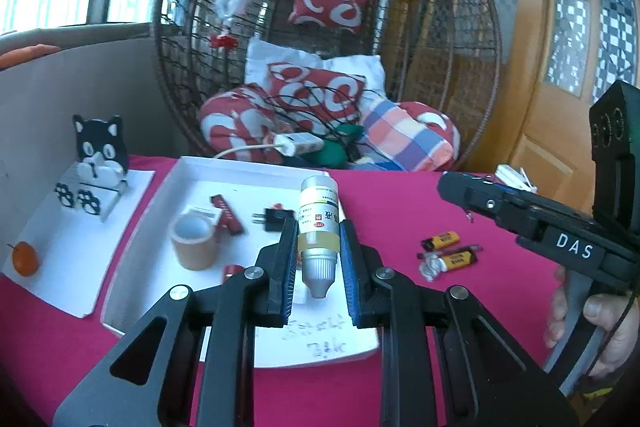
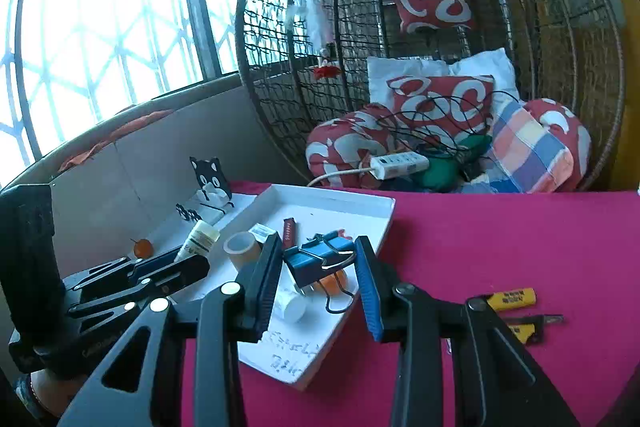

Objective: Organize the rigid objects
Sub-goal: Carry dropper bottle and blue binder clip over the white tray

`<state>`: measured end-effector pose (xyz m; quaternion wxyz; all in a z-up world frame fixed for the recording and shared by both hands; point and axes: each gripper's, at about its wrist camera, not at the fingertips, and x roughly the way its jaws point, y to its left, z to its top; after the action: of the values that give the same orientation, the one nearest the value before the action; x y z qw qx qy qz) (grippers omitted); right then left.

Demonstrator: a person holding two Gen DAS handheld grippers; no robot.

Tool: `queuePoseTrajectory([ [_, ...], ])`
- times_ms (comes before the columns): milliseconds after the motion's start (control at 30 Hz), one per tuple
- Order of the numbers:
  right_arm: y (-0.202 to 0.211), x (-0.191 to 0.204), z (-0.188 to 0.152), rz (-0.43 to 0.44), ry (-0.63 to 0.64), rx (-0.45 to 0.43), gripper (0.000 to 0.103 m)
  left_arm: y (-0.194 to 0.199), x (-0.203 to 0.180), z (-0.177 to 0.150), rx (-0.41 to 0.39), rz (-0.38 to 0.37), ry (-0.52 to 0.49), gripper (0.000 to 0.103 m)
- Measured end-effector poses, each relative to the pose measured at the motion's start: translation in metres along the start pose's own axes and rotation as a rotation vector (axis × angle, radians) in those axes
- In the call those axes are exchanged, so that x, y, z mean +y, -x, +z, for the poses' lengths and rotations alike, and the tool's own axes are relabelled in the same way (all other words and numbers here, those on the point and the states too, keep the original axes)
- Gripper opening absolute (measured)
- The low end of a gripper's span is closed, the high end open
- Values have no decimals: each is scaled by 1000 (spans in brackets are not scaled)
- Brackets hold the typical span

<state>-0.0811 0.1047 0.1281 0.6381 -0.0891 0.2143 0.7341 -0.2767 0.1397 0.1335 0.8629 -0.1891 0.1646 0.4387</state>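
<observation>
The left tool [image 1: 319,259] pinches a small plastic bottle [image 1: 318,223] with a paper label, amber liquid and a grey conical cap pointing back toward the camera, held over the shallow white tray [image 1: 168,187]. The right tool [image 2: 319,269] grips a blue metal binder clip [image 2: 316,261] with wire handles, above the tray's near corner. In the tray lie a tan tape roll [image 1: 195,241] and a black plug [image 1: 272,218]. Two yellow cylindrical batteries [image 1: 450,251] rest on the magenta cloth tabletop [image 1: 400,195].
</observation>
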Motion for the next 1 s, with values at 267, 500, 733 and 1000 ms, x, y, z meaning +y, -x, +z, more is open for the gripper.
queuePoseTrajectory([
  [267, -15, 11, 12, 27, -13, -5, 36, -1, 24, 18, -23, 80, -18, 20],
  [500, -27, 23, 22, 45, -7, -21, 36, -13, 47, 43, -32, 141, -40, 20],
  [733, -55, 29, 30, 38, -6, 6, 36, -42, 69, 72, 14, 98, 3, 20],
  [1000, -103, 19, 7, 10, -5, 134, 37, -82, 70, 64, 113, 40, 37, 20],
])
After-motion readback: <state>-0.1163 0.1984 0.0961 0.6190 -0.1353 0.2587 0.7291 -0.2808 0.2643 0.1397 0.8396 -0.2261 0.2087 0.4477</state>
